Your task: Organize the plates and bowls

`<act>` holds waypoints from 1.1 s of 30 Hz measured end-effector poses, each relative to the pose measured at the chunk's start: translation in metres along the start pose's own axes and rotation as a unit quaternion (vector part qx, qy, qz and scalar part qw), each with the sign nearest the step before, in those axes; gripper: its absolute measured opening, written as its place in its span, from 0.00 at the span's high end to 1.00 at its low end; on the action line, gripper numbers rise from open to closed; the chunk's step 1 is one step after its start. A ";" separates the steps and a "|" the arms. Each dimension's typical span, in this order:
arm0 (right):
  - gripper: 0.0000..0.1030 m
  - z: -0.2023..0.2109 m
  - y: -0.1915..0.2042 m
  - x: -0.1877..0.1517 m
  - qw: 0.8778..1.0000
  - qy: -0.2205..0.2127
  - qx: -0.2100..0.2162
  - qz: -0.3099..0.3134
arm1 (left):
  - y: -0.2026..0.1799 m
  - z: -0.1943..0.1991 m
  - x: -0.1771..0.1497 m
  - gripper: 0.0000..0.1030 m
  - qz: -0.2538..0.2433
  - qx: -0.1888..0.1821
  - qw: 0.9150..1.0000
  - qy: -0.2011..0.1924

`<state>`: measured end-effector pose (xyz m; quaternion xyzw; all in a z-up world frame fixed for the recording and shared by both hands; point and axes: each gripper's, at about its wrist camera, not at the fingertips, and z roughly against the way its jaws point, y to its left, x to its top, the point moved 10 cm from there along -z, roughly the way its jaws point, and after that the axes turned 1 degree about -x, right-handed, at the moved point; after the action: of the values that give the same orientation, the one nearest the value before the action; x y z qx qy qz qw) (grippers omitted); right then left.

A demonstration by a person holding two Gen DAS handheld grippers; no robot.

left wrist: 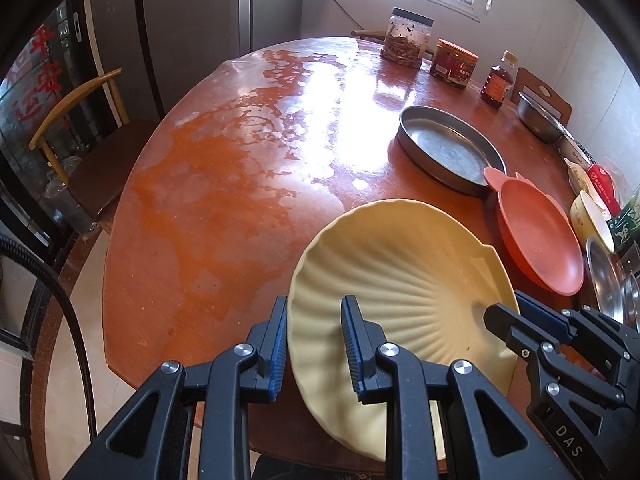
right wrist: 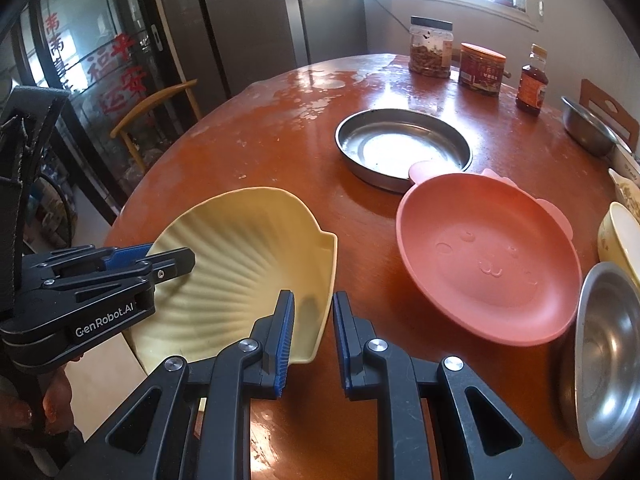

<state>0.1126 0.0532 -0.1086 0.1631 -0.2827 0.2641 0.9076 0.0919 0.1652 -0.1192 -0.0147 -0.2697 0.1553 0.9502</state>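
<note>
A yellow shell-shaped plate (left wrist: 400,280) (right wrist: 240,252) is tilted at the near edge of the round table. My left gripper (left wrist: 316,344) has its fingers around the plate's left rim, with a gap to the rim. My right gripper (right wrist: 314,340) straddles the plate's right edge, fingers close but not visibly pressing. Each gripper shows in the other's view, the right gripper (left wrist: 516,316) and the left gripper (right wrist: 172,260). A pink plate (left wrist: 536,236) (right wrist: 484,256) lies to the right. A steel round tray (left wrist: 448,148) (right wrist: 400,148) lies behind it.
Steel bowls (right wrist: 608,352) (right wrist: 588,124) and a cream bowl (right wrist: 622,236) line the right side. Two jars (right wrist: 432,48) (right wrist: 480,68) and a bottle (right wrist: 532,80) stand at the far edge. A wooden chair (left wrist: 80,140) stands left of the table (left wrist: 224,208).
</note>
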 end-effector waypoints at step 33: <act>0.64 0.049 -0.044 0.016 0.998 -0.059 -0.008 -0.038 | -0.022 0.043 0.024 0.52 0.003 -0.009 0.999 -0.052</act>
<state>0.1280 0.0026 -0.0670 0.1813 -0.3315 0.2173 0.9000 0.0951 0.1493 -0.0680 -0.0157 -0.3204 0.1564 0.9341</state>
